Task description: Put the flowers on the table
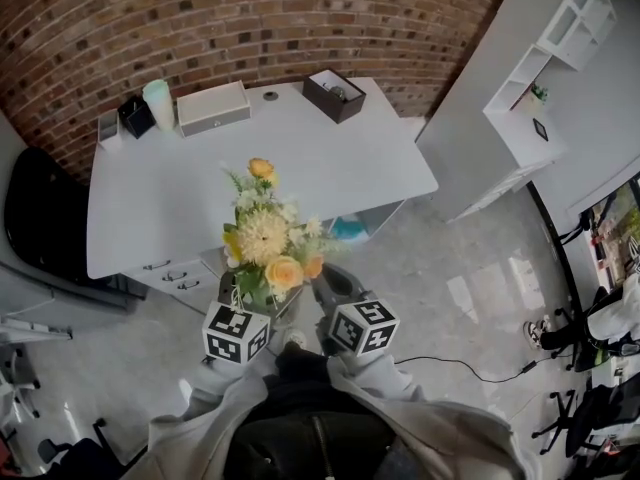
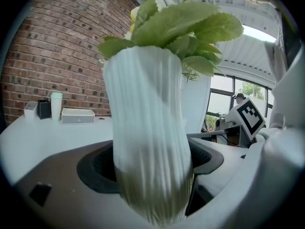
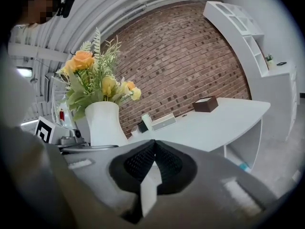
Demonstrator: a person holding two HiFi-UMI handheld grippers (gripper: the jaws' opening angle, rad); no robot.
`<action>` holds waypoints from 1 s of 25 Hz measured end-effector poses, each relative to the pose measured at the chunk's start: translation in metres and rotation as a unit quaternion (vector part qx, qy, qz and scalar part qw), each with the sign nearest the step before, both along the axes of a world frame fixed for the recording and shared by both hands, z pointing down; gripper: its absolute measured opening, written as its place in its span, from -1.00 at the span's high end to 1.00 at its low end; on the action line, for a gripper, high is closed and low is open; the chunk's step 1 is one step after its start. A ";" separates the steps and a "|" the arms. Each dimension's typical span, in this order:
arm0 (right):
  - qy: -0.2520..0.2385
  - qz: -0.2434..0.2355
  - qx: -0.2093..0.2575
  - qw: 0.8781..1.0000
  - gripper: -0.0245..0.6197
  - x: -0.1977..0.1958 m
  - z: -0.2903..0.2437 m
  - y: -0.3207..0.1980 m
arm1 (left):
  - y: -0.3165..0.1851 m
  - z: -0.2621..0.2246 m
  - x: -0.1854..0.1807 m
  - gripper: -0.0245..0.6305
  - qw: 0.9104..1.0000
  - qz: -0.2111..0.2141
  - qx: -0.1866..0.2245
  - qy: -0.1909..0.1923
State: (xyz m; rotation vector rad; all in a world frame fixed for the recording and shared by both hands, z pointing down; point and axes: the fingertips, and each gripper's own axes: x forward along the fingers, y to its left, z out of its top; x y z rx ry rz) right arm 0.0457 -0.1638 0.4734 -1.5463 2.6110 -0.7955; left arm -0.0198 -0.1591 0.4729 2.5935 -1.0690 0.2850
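The flowers (image 1: 265,236), a yellow and orange bunch, rode in a ribbed white vase (image 2: 147,142) clamped between the wide-set jaws of the left gripper (image 2: 150,162), the blooms rising above the jaws. The white table (image 1: 330,163), the largest thing in sight, lay ahead of both grippers and slightly below them, with a brick wall beyond it. The vase appeared to hang over the floor, short of the table's near edge, so the carry looked well under way but the placing was not yet done. What seemingly remained was to bring the vase over the bare tabletop, stand it upright and release it. The right gripper (image 3: 153,163) travelled just beside the left, on its right, with its jaws closed together on nothing. Far ahead of the jaws, along the table's back edge, stood a white box (image 1: 213,106), a dark box (image 1: 334,95) and a pale cup (image 1: 158,103).
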 end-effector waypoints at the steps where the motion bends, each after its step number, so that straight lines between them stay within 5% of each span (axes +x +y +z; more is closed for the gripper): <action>1: -0.002 -0.002 0.003 1.000 0.93 0.004 0.000 -0.009 | -0.009 0.000 0.004 -0.37 1.000 -0.002 0.003 0.000; 25: -0.053 0.056 0.000 0.997 0.93 0.079 0.007 -0.117 | -0.151 -0.023 0.068 -0.37 0.999 0.015 0.032 -0.010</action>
